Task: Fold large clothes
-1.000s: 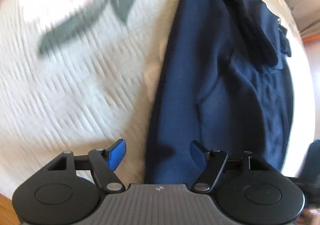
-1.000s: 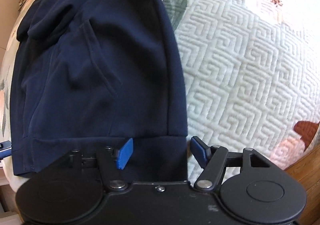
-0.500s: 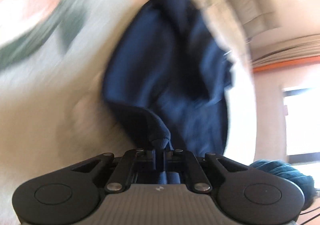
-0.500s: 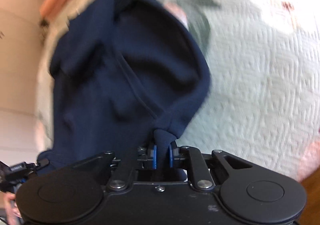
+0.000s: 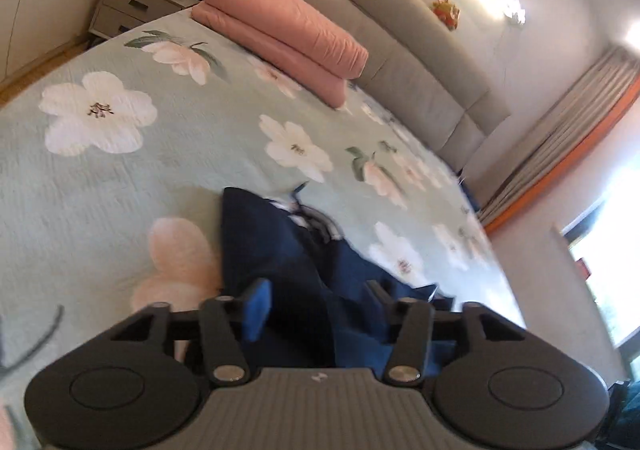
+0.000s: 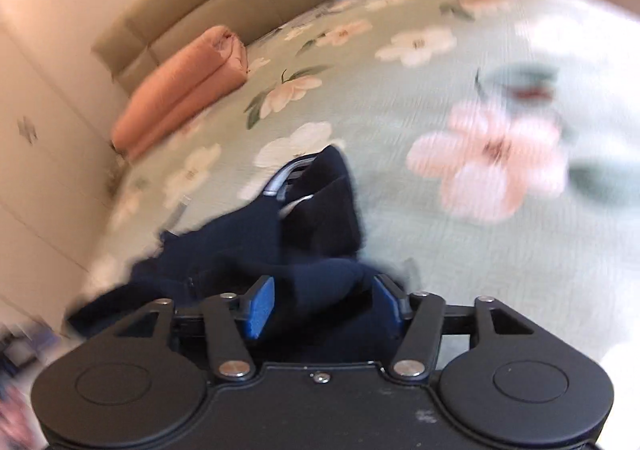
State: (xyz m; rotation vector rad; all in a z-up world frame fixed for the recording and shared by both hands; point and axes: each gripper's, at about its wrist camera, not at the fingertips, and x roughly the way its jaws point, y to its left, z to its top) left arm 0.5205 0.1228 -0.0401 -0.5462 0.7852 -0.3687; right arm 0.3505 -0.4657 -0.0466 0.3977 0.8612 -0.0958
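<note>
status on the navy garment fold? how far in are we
Done: the dark navy garment lies bunched in a compact heap on the floral quilted bedspread, seemingly folded over at least once. In hand: nothing. The left gripper and the right gripper are both open just above the fabric. Left: the heap looks uneven, with the collar end sticking out, so it probably needs another fold and squaring. Right view is blurred.
</note>
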